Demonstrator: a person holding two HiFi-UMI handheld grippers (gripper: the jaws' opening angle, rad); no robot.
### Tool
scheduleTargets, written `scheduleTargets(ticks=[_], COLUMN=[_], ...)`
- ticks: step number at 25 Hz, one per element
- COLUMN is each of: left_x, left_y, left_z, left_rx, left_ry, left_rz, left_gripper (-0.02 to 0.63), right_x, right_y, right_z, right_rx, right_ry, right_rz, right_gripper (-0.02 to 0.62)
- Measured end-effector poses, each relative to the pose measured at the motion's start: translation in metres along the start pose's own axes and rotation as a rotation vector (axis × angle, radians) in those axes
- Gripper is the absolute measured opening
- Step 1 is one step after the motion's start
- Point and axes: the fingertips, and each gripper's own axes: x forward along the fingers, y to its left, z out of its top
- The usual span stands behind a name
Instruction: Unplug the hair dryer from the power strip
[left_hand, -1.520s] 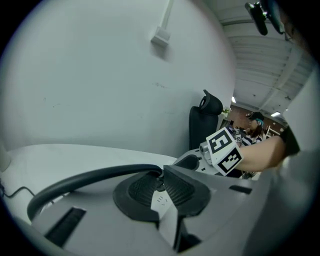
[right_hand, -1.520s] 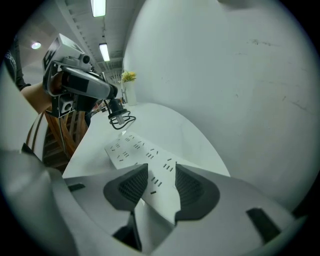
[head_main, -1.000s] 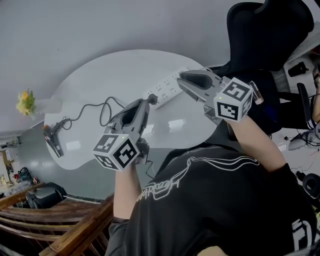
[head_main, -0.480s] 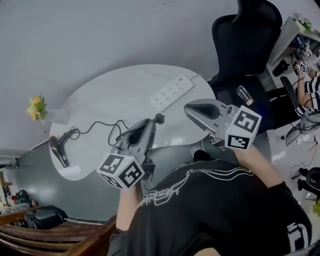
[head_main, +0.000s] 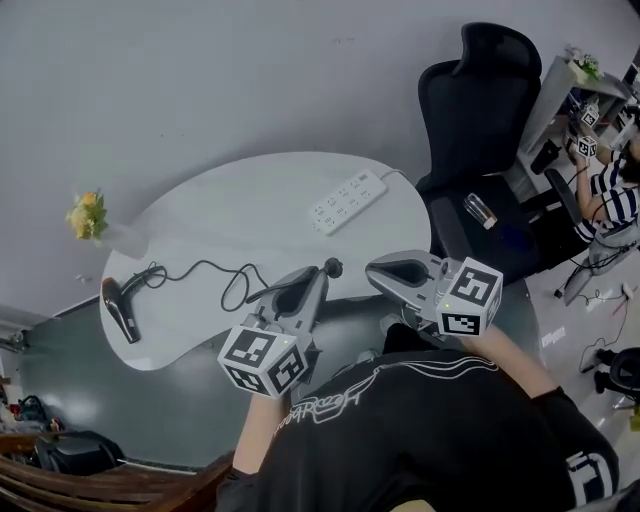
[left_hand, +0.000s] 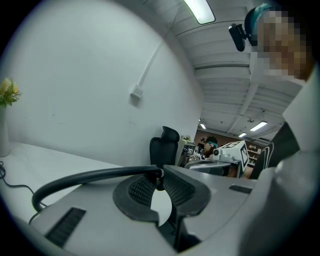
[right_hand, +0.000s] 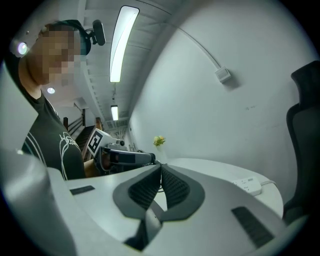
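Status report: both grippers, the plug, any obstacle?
Left gripper shut on plug, out of power strip. Right gripper shut, empty. Hair dryer on table. No obstacle seen.

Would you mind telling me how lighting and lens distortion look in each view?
Head view: dim, flat light, no hard shadows on the table, the scene bent by the wide lens. Left gripper view: fisheye with black corners, the ceiling lamp glaring. Right gripper view: same dark rim, the long lamp blown out.
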Motion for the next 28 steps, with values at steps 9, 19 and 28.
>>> scheduleTargets(ticks=[9, 19, 28], left_x=[-0.010, -0.006, 0.002], left_y=[-0.006, -0.005, -0.001], left_z=[-0.012, -0.020, -0.015], left_rx=[0.043, 0.040, 0.044], left_ry=[0.012, 0.037, 0.033], left_rz=[-0.019, -0.049, -0.056], left_gripper=[0.040, 0.040, 0.040], right_x=[-0.001, -0.002, -0.003], right_y=[0.009, 0.006, -0.003], right_z=[-0.014, -0.016, -0.009], right_rx=[-0.015, -0.008, -0.014], right_ry=[0.027, 0.030, 0.030], right_rz=[-0.041, -0.073, -0.096], right_gripper=[-0.003, -0.003, -0.003])
